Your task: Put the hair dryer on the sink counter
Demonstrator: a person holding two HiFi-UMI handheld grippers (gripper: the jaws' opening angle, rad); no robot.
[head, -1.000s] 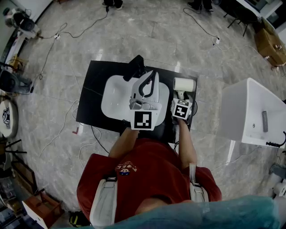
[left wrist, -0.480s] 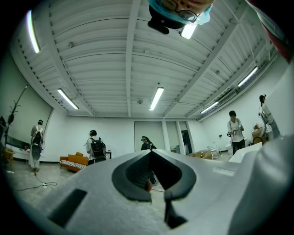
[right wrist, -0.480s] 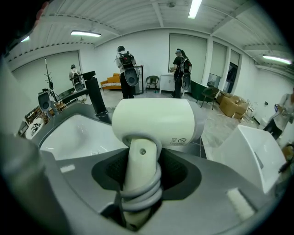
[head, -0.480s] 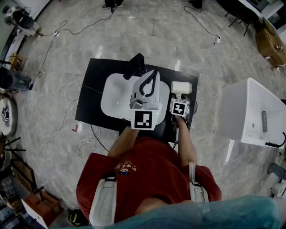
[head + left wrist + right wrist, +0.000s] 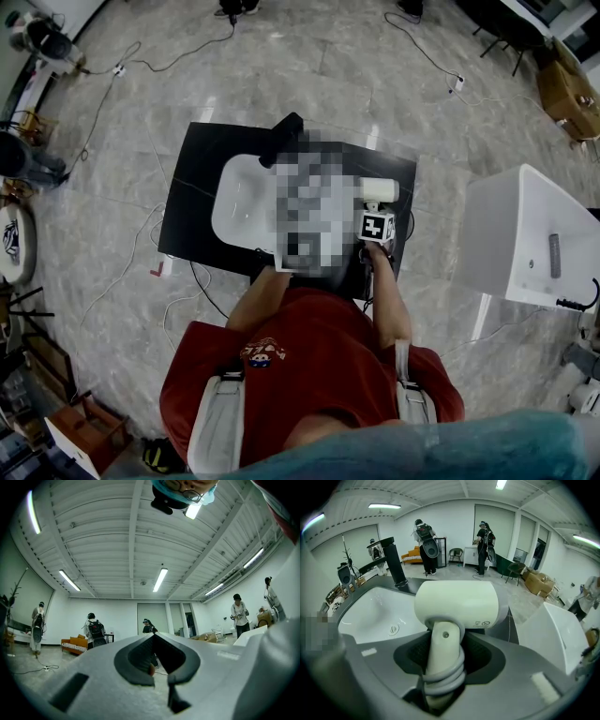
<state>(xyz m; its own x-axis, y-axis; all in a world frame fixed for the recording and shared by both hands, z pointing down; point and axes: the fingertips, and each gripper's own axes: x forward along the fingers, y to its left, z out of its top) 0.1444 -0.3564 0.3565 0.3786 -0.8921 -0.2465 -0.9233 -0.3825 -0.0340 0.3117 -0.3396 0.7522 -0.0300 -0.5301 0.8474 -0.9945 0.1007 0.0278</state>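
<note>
The white hair dryer (image 5: 380, 190) hangs over the right end of the black sink counter (image 5: 192, 202), beside the white basin (image 5: 234, 197). My right gripper (image 5: 376, 211) is shut on its handle. In the right gripper view the dryer (image 5: 457, 604) fills the middle, barrel crosswise, with its grey cord wound round the handle between the jaws of the right gripper (image 5: 447, 651). My left gripper (image 5: 153, 636) points up at the ceiling with its jaw tips together and nothing between them. In the head view a mosaic patch hides it.
A black faucet (image 5: 286, 133) stands at the back of the basin (image 5: 379, 616). A white fixture (image 5: 525, 234) stands to the right of the counter. Cables (image 5: 178, 281) lie on the marble floor. Several people (image 5: 96, 632) stand farther off in the room.
The right gripper has shifted the hair dryer slightly left and towards me, and its barrel now looks flatter. The left gripper, over the basin before, is now under the mosaic patch.
</note>
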